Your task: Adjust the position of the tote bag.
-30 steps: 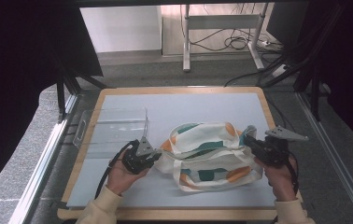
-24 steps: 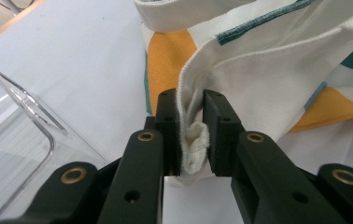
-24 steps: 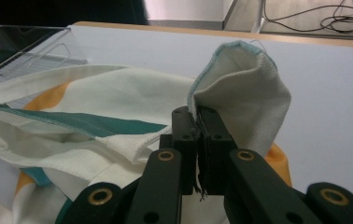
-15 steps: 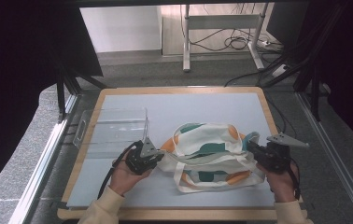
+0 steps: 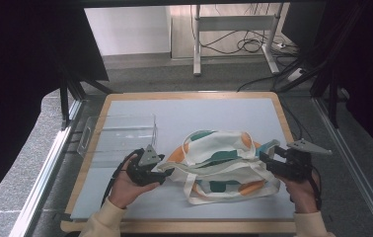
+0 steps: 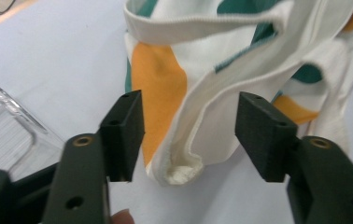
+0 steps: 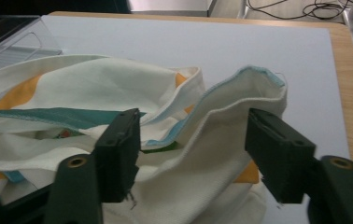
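The step in hand looks like the release of the tote bag (image 5: 221,165) after it is laid down on the worktop (image 5: 140,207). To do it well, I think both hands should draw back level and slowly, so that no pad catches the cloth and drags the bag out of its shape.

The left gripper (image 6: 188,135) is at the left corner of the bag. Its jaws have just been opening and now stand apart; the folded corner lies between them, free of both pads, a little nearer the right one.

The bag lies flat just right of the clear tray (image 5: 118,133).

The right gripper (image 7: 193,154) is at the bag's right edge. Its jaws have also just been opening; the raised blue-trimmed rim sits loose between them, gripped by neither.
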